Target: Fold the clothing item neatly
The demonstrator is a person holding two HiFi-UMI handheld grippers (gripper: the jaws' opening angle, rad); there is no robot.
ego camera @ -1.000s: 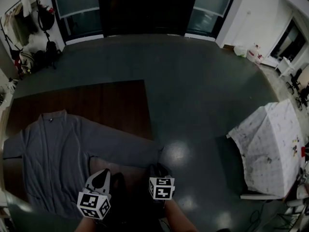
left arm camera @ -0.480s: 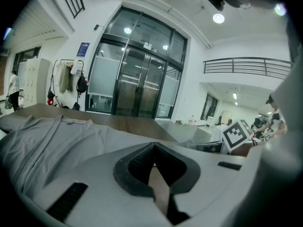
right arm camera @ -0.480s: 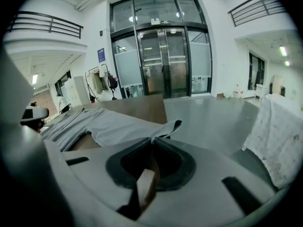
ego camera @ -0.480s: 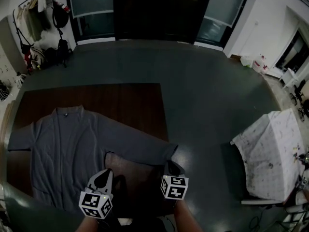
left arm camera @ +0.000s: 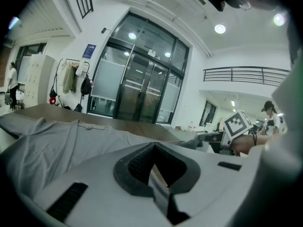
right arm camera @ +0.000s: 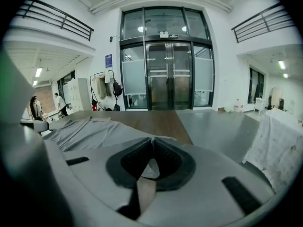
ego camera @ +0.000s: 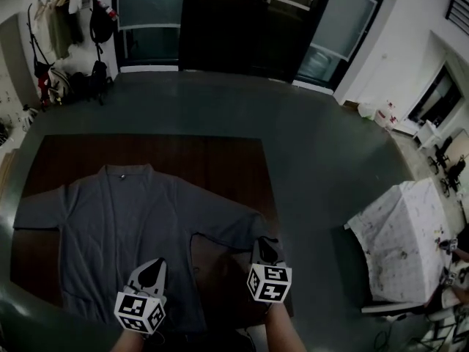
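**Grey top flat on the table, right claw pinching a sleeve end**

In the head view the grey garment [ego camera: 124,226] lies spread out, front up, on the dark brown table [ego camera: 220,160]. It fills the left and middle of the frame. Its collar points toward the top of the picture and its sleeves reach out to either side.

The right gripper [ego camera: 261,243] sits at lower centre-right, at the tip of the sleeve [ego camera: 227,229] that runs toward the table's right edge. Its jaws have just been closing, and in the right gripper view they stand almost together, with a small fold of grey cloth caught between the pads.

The left gripper [ego camera: 152,264] is at lower left, over the lower part of the garment's body. In the left gripper view its jaws are fully together, and no cloth can be made out between the pads. The grey fabric stretches away to the left of that frame.

A stand draped in white speckled cloth [ego camera: 403,248] is at the right edge, well apart from the table. Glass doors [ego camera: 242,20] run along the top.
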